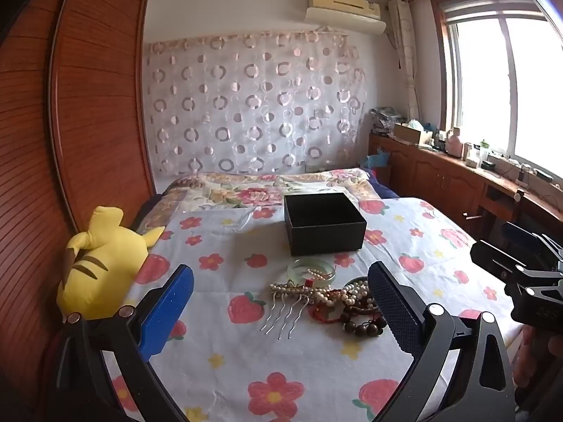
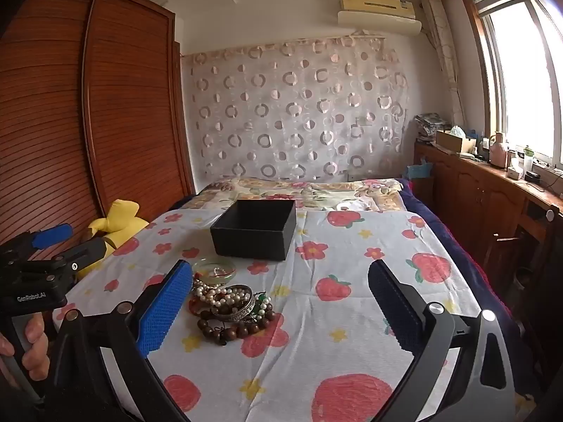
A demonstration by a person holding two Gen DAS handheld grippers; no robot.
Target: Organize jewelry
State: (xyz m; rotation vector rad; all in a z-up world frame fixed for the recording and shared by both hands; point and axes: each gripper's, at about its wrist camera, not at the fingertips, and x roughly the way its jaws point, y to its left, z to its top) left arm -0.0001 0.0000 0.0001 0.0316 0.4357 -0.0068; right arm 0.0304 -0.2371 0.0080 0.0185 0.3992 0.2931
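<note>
A bedroom in daylight. A bed (image 1: 316, 351) fills the middle, covered by a pale sheet printed with red flowers and strawberries, with a floral quilt (image 1: 267, 186) at its far end. A tall wardrobe (image 1: 98, 105) with slatted reddish wooden doors stands on the left. On the far wall hangs a sheer curtain (image 1: 253, 105) patterned with rings, below a wall air conditioner (image 1: 345, 8). On the right, a bright window (image 1: 506, 88) lights low wooden cabinets (image 1: 440, 176) cluttered on top.

"GenRobot.AI", seemingly, on left gripper (image 2: 52, 242)
</note>
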